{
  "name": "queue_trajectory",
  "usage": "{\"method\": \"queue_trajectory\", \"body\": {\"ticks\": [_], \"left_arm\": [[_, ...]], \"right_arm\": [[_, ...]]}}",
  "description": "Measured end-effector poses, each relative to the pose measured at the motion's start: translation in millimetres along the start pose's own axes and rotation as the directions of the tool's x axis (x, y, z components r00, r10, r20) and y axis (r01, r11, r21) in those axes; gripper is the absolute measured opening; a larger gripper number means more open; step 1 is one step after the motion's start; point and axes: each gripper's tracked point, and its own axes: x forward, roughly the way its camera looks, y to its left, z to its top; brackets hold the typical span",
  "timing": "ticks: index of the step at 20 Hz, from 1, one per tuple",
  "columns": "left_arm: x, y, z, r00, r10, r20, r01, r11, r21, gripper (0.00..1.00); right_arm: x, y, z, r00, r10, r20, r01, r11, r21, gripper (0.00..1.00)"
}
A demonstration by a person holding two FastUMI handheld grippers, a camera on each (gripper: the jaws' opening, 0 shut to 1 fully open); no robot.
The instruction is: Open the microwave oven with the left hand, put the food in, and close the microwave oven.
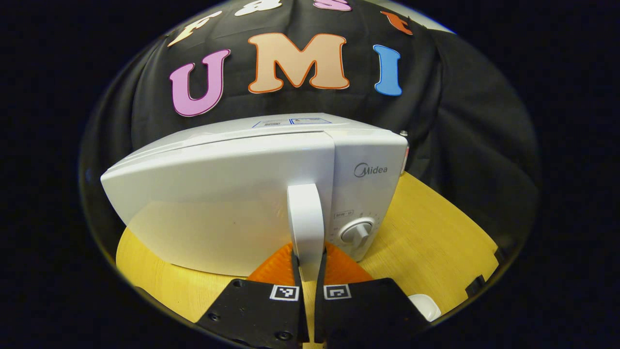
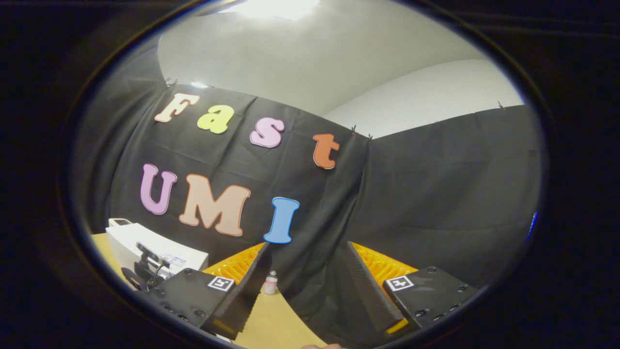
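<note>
In the left gripper view the white microwave (image 1: 232, 184) stands on the yellow wooden table (image 1: 436, 232), very close in front of me. Its door carries an upright white handle (image 1: 305, 218). My left gripper (image 1: 308, 257) is shut on the lower part of that handle, one finger on each side. The door looks closed or barely ajar; I cannot tell which. In the right gripper view my right gripper (image 2: 306, 247) stands open and raised, with nothing between its fingers. The microwave (image 2: 140, 245) lies far off at the lower left there.
The control dial (image 1: 357, 231) sits to the right of the door. A white rounded object (image 1: 426, 306) peeks in at the table's near right edge. A small bottle (image 2: 270, 283) stands on the table near the black cloth wall.
</note>
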Motion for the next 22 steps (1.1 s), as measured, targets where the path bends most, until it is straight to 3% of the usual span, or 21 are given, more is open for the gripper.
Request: {"method": "queue_trajectory", "body": {"ticks": [4,8,13,18,22], "left_arm": [[-60.0,3.4,-27.3,0.997,-0.051,0.056,0.048,0.997,0.052,0.0],[-128.1,29.0,-65.1,0.998,-0.057,0.027,0.057,0.998,0.014,0.01],[-201.0,97.2,-104.3,0.997,0.076,0.004,-0.076,0.997,-0.014,0.01],[-245.4,178.0,-128.3,0.961,0.277,-0.004,-0.276,0.957,-0.093,0.01],[-266.2,216.7,-139.7,0.966,0.26,0.002,-0.254,0.945,-0.205,0.0]], "right_arm": [[4.8,5.2,-3.4,1.0,-0.002,-0.001,0.002,1.0,0.024,0.97],[13.1,41.1,-17.5,0.998,0.064,-0.025,-0.062,0.996,0.064,0.97],[17.7,112.1,-21.0,0.98,0.196,-0.026,-0.191,0.974,0.121,0.97],[9.7,174.5,-10.9,0.955,0.297,-0.008,-0.291,0.941,0.173,0.97],[-6.5,209.4,2.3,0.936,0.351,0.0,-0.346,0.923,0.17,0.97]]}}
